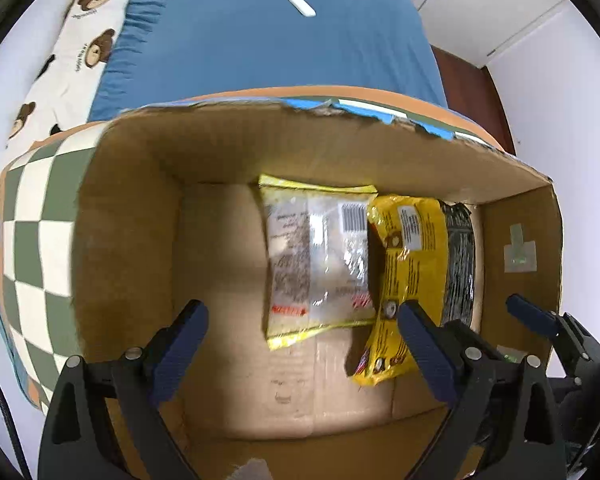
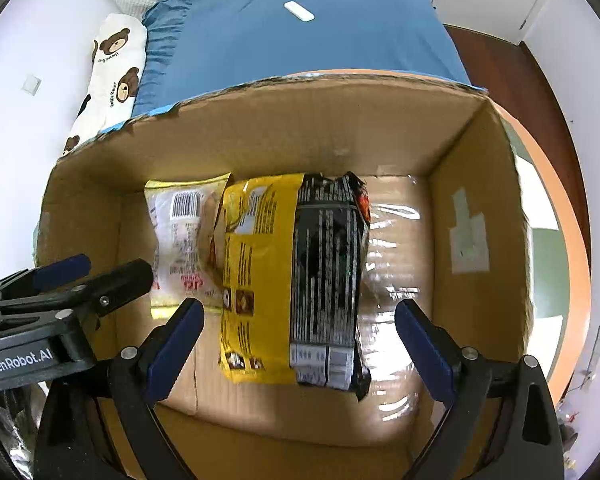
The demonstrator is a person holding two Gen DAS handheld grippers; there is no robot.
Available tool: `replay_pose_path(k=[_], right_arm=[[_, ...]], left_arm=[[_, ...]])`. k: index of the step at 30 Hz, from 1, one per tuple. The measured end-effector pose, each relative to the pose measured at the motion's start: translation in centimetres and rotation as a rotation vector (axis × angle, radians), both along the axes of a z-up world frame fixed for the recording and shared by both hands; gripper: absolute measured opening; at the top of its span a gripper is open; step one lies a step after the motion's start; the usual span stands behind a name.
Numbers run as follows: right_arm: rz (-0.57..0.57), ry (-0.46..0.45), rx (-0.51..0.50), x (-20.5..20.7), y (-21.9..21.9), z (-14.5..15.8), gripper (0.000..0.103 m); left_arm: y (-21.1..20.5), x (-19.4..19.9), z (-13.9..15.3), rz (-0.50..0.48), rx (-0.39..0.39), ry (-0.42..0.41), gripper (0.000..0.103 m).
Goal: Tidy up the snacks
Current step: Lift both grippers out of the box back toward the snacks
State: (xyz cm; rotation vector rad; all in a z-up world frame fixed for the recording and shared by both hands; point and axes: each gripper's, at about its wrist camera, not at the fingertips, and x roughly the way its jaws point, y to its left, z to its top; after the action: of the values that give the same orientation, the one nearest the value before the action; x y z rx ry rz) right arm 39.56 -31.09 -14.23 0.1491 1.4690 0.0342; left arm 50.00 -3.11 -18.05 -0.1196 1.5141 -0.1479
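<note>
Left wrist view looks straight down into an open cardboard box (image 1: 132, 208) that sits on a green-and-white checked cloth (image 1: 32, 248) with an orange border. Left gripper (image 1: 300, 344) hangs over the box with its blue-padded fingers (image 1: 180, 344) spread wide and nothing between them; bare cardboard floor lies under the gap. On the box floor a clear packet with yellow edges (image 1: 316, 256) lies flat towards the far wall, and just to its right a yellow snack packet (image 1: 404, 280) overlaps its edge. A black packet (image 1: 458, 256) sits at the right of the yellow one, against the right wall. Part of the right gripper (image 1: 540, 320) shows at the near right corner. Beyond the box are a blue bed sheet (image 1: 268, 40), a bear-print pillow (image 1: 84, 40) at the far left and a small white remote (image 1: 300, 4) on the sheet

Right wrist view shows the same cardboard box (image 2: 480, 184) from above. Right gripper (image 2: 300, 344) has its fingers (image 2: 424, 344) wide apart, holding nothing, with the yellow snack packet (image 2: 256, 264) and the black packet (image 2: 324, 264) lying side by side below the gap, not touched by the pads. Clear packet with yellow edges (image 2: 180, 232) lies to their left, partly under the yellow one. Clear plastic (image 2: 396, 248) glints on the floor at the right. Left gripper (image 2: 60, 280) enters at the near left, over the box's left wall
</note>
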Motion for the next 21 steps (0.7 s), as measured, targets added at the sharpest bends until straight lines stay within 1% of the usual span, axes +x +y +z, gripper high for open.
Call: replay_pose_path(k=[3,7,8,10,12,14,15,17,19,21], right_arm=[[-0.003,-0.028,-0.011,-0.5,1.1,0.4,0.098],[-0.002,-0.075,-0.015,-3.4,0.4,2.4,0.098],[0.001,-0.087,-0.021,-3.5,0.8,2.6,0.098],[0.003,-0.123,-0.034,-4.7,1.0,3.8,0.098],[0.009,-0.157,-0.046,-5.1,2.2,4.3,0.098],[0.013,-0.201,-0.066,-6.6,2.5,5.5,0.098],[0.017,-0.217,-0.071,-6.3,3.6,5.5,0.098],[0.021,-0.255,-0.082,-8.1,3.6,6.8,0.098],[0.026,-0.287,-0.089,-7.8,5.0,7.0,0.098],[0.027,-0.324,-0.098,-9.3,4.9,8.3,0.098]], left_arm=[[0.7,-1.7,1.1,0.013,0.017,-0.045,0.097],[1.3,-4.5,3.0,0.024,0.035,-0.114,0.097],[1.5,-5.5,3.8,0.028,0.048,-0.143,0.097],[1.6,-6.7,4.8,0.026,0.059,-0.181,0.097],[1.7,-8.3,6.1,0.027,0.065,-0.218,0.097],[1.8,-9.3,7.2,0.028,0.064,-0.247,0.097],[1.8,-9.8,7.8,0.030,0.069,-0.267,0.097],[1.5,-11.5,9.2,0.026,0.079,-0.319,0.097],[1.4,-12.5,10.3,0.026,0.083,-0.353,0.097],[1.3,-14.2,11.7,0.023,0.084,-0.393,0.097]])
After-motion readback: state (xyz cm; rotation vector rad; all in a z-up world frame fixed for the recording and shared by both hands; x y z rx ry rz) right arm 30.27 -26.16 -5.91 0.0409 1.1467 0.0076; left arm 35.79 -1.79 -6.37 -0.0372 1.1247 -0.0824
